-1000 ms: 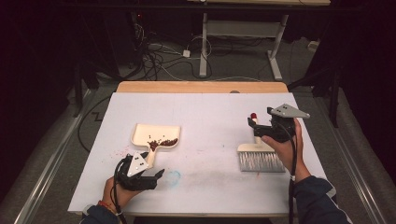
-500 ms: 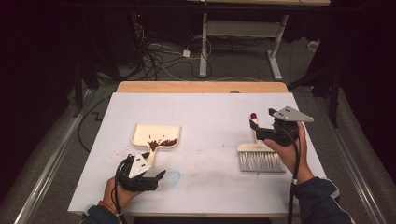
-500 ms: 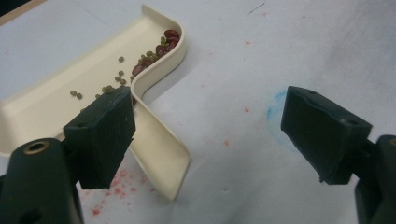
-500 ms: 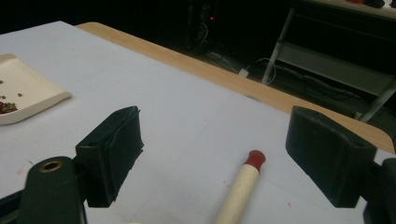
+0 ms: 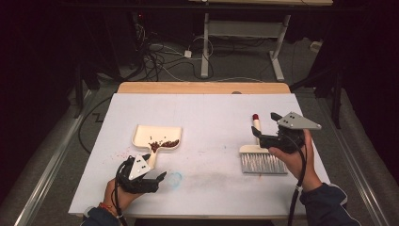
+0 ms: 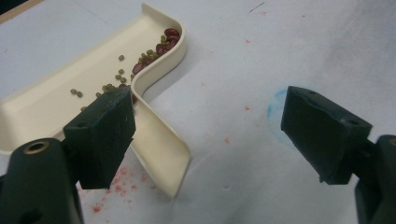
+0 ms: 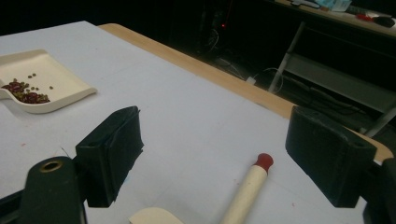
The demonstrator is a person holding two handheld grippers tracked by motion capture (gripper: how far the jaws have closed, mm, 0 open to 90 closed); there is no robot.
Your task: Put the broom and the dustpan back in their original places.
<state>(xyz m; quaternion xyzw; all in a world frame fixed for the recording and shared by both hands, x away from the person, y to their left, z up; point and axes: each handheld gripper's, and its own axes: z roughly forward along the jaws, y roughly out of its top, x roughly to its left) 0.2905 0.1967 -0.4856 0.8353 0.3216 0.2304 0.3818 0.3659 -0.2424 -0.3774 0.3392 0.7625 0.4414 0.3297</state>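
brush [image 7: 243,193] bristles cut off below, dustpan [image 6: 88,98] partly behind jaw

No readable text anywhere (labels, brands or numbers).

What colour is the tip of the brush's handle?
Red, capping the cream handle of the hand brush; it shows best in the right gripper view.

The left hand-held gripper [image 5: 157,178] sits low at the near left, jaws spread wide. The right hand-held gripper [image 5: 259,133] is raised at the right, jaws likewise wide apart, forearm angled inward.
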